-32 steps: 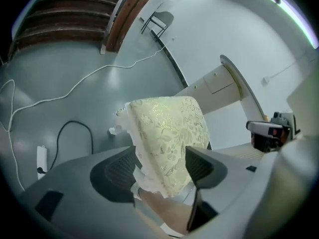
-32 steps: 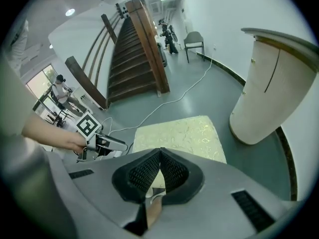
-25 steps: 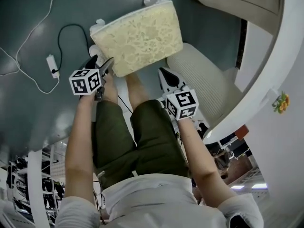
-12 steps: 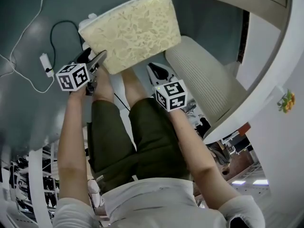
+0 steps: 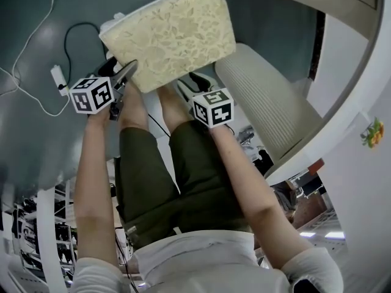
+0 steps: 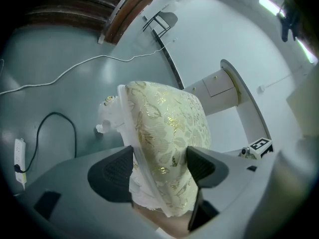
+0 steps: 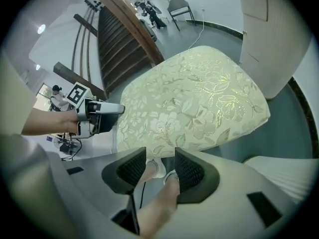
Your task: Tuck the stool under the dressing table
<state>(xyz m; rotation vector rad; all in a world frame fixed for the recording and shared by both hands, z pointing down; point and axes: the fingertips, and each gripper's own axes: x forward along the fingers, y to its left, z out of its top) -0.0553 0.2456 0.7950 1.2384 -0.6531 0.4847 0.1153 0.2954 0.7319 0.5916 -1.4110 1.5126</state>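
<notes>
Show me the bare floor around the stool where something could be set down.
Bare floor runs between the stool and the dressing table, beyond the ribbed white piece. Floor at the stool's left is open only up to the black cable and power strip. Its near edge is crowded by the person's legs.

Even, soft indoor light, heavy fisheye distortion and dark corners in both gripper views, little blur

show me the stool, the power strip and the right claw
stool point(image 5: 171, 38): head view, middle of the patterned seat cushion
power strip point(image 5: 57, 78): head view, its white body on the floor
right claw point(image 7: 160, 166): right gripper view, midway between its open fingertips
</notes>
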